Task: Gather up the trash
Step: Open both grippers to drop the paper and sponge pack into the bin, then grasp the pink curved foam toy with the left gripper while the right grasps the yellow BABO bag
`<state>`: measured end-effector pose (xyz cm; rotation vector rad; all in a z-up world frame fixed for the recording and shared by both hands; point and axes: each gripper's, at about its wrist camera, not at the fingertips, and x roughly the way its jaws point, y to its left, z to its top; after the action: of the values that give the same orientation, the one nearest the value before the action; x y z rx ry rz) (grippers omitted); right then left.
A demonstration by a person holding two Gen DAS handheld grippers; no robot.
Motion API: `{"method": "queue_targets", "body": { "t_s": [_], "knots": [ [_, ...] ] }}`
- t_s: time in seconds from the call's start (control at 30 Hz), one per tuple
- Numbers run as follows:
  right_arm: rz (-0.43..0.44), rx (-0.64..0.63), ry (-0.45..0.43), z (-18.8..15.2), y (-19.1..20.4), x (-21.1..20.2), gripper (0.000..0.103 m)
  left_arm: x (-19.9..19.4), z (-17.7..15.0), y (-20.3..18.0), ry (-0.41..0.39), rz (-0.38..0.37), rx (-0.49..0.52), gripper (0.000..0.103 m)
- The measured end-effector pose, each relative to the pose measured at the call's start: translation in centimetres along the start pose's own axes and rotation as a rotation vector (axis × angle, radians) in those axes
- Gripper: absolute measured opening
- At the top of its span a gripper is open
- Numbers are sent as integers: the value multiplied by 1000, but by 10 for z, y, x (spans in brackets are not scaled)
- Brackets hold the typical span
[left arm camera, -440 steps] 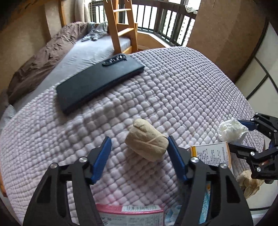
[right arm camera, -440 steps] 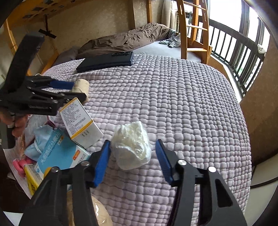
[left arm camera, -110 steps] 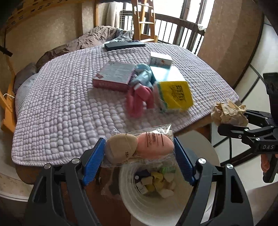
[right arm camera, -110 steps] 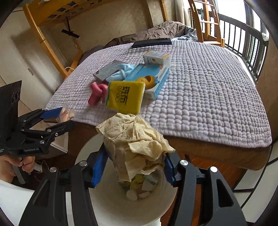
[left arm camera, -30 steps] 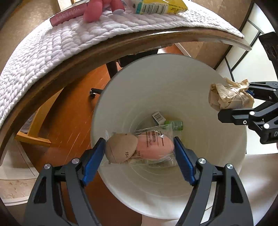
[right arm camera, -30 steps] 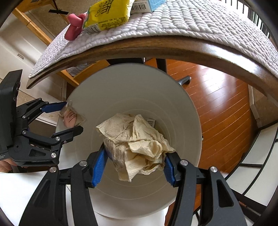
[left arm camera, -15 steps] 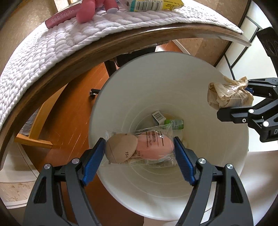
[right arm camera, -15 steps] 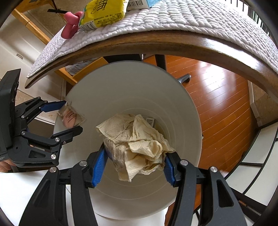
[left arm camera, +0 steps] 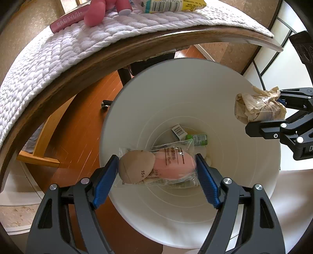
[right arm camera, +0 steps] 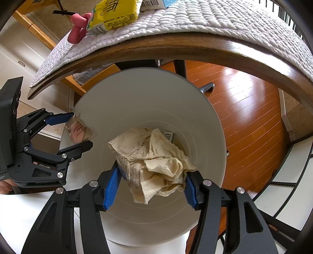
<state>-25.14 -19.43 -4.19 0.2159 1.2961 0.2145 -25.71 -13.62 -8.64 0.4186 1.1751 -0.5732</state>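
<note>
Both tongs over the white bin [left arm camera: 148,82]. Left tongs [left arm camera: 157,173] pinch a clear puff packet [left arm camera: 156,166], beige and pink sponge inside, held above the bin's near-left side. Right tongs [right arm camera: 151,182] are clamped on a crumpled paper wad [right arm camera: 154,158], hanging over the bin's middle. At the bottom: a barcoded box [left arm camera: 178,131] w/ a green-label item [left arm camera: 198,139] beside it. Behind, the counter [right arm camera: 195,46] under a quilted cover carries a yellow pack [right arm camera: 113,15] and a pink toy [right arm camera: 77,29], touching.

Bright daylight, sharp focus, strong fisheye edge warping.
</note>
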Motion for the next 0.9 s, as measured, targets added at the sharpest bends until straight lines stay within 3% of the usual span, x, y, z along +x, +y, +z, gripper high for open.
{"method": "queue_targets", "body": {
  "t_s": [0.17, 0.3, 0.43, 0.67, 0.77, 0.9],
  "knots": [
    [-8, 4, -6, -1, -2, 0, 58, -2, 0, 0, -5, 0, -1, 79],
    [-12, 28, -27, -1, -6, -4, 74, -3, 0, 0, -4, -1, 8, 81],
    [-18, 35, -47, -1, -9, -10, 76, -6, 0, 0, -19, 8, 18, 91],
    [-24, 41, -77, 0, -11, -21, 79, -17, 3, 6, -50, 10, 16, 95],
    [-47, 25, -122, 3, -8, -34, 83, -31, 4, 10, -91, 11, 7, 95],
    [-88, -17, -219, 9, 1, -60, 90, -66, 11, 25, -179, -61, -52, 95]
  ]
}}
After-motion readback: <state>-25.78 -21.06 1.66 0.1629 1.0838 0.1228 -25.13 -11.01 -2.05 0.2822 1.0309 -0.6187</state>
